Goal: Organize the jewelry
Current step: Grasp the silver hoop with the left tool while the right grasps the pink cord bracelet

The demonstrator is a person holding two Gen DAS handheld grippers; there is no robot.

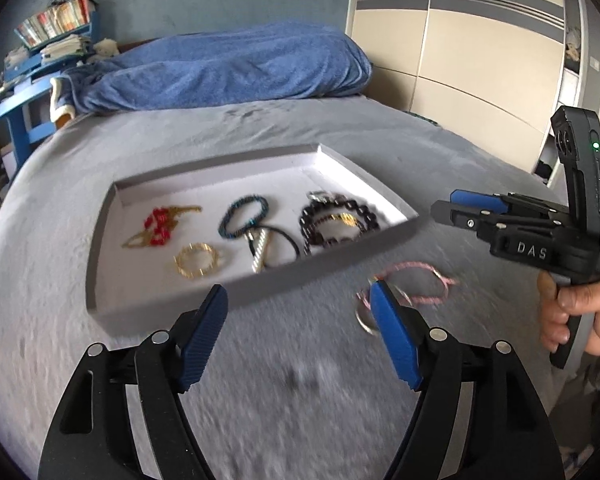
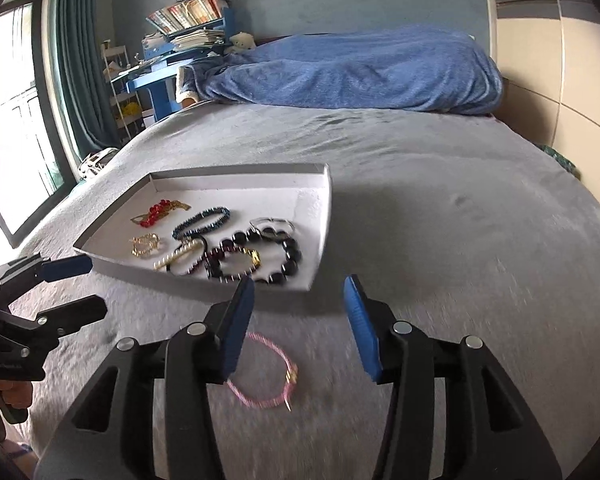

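A: What's the surface?
B: A bed (image 2: 440, 208) in fuzzy grey cover, rumpled blue blanket (image 2: 352, 72) at the far end.
A: The jewelry?
B: A shallow white tray (image 1: 236, 292) holds beaded bracelets. A pink cord bracelet (image 2: 268, 372) lies outside its near edge.
A: The claws?
B: Left claw (image 1: 298, 312) and right claw (image 2: 300, 300) both spread, holding nothing.

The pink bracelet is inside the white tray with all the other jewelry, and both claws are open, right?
Not quite. The pink bracelet is not in the white tray; it lies on the gray bed cover in front of it, as the right wrist view shows. The rest holds: the other jewelry sits in the tray, and the left claw and right claw are both open.
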